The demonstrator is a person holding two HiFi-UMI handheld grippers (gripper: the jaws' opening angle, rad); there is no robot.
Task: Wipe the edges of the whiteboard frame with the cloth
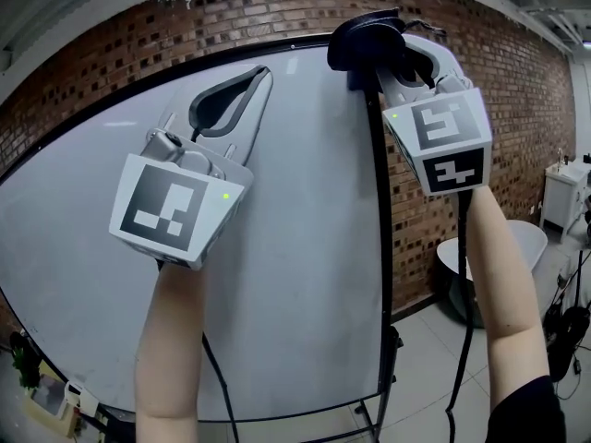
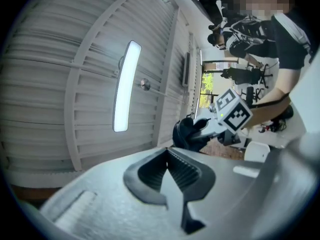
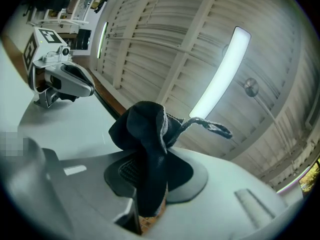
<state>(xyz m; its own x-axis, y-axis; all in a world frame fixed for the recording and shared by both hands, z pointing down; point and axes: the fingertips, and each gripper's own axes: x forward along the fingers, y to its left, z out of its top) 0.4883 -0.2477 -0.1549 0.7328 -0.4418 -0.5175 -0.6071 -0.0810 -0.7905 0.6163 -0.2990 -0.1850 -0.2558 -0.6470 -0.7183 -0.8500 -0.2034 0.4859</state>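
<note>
Right gripper [image 1: 372,61] clamped cloth [image 1: 362,35] at frame [image 1: 379,247] top corner, upper centre; frame edge ran straight down below. Left gripper [image 1: 251,79] jaws together, empty, farther left.

Whiteboard [image 1: 305,275] cut off at the head view's left edge, upper right corner of its frame [image 1: 375,173] hidden under the dark cloth [image 1: 362,35], right gripper [image 1: 390,61] jaw tips buried in it, lower-left clutter [image 1: 46,390] too small to tell.
</note>
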